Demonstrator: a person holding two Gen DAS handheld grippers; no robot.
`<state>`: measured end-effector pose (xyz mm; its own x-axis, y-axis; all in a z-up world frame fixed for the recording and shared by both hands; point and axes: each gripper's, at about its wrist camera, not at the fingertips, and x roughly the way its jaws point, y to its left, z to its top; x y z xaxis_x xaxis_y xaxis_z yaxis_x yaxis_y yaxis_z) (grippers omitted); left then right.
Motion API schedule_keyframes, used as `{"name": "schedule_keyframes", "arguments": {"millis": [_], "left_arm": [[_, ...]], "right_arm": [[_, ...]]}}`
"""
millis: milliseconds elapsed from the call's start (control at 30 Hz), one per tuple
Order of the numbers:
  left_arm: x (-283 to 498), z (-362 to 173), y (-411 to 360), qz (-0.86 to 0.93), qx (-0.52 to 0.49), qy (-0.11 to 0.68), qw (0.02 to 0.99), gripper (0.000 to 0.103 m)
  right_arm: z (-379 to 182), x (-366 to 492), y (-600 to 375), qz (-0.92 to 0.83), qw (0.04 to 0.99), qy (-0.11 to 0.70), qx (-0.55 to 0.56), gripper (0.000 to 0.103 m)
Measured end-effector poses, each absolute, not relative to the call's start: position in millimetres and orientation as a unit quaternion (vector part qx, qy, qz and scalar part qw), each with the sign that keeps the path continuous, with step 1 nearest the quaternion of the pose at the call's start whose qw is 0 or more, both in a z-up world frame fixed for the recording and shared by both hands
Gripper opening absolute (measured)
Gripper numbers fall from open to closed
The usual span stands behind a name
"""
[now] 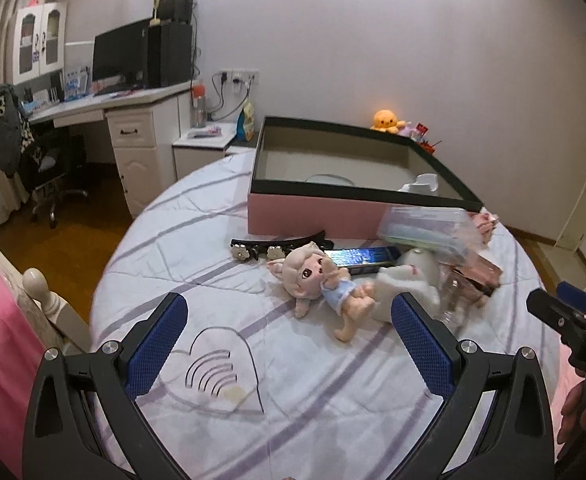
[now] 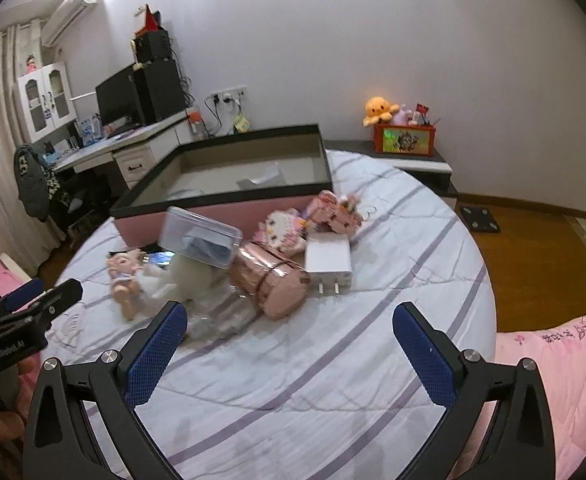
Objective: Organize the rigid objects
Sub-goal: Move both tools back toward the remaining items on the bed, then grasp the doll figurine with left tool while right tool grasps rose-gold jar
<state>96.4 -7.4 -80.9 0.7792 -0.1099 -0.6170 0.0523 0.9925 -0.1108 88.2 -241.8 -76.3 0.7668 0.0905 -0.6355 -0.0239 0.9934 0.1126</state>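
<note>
- Several things in the pile on the bed point(image 2: 333, 360) are blurred: a clear plastic tub point(image 2: 199, 236) with something blue inside, tilted over a white soft toy point(image 2: 181, 276), and a crumpled clear item near the right gripper's left finger that I cannot identify.
- Partly hidden: a shiny blue flat item point(image 1: 361, 257) lies under the doll point(image 1: 325, 284) and the tub; a black hair clip point(image 1: 277, 242) lies just in front of the box.
- Left gripper point(image 1: 289, 344) is spread wide with nothing between its blue pads, hovering over the sheet near the doll.
- Right gripper point(image 2: 289, 344) is likewise wide apart and empty, near the rose-gold cylinder point(image 2: 269, 280), which lies on its side beside a white charger plug point(image 2: 329, 260).
- Pink box point(image 2: 213, 216) with a dark rim sits open on the bed behind the pile; inside show only a white crumpled piece point(image 2: 261, 174) and a pale curved shape, unclear.
- Pink small toys point(image 2: 333, 210) lie touching the box's corner.
</note>
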Motion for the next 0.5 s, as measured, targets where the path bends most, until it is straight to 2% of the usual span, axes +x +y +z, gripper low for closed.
{"name": "schedule_keyframes", "arguments": {"millis": [367,500], "left_arm": [[147.2,-110.9,-13.2,-0.043,-0.048,0.382,0.922,0.103],[157.1,-114.2,-18.1,-0.052,-0.052,0.395,0.916,0.103]], "right_arm": [[-94.4,128.9,-246.6,0.058,0.925,0.371,0.053,0.103],[-102.3,138.0,-242.6,0.079,0.920,0.381,0.057,0.098]]}}
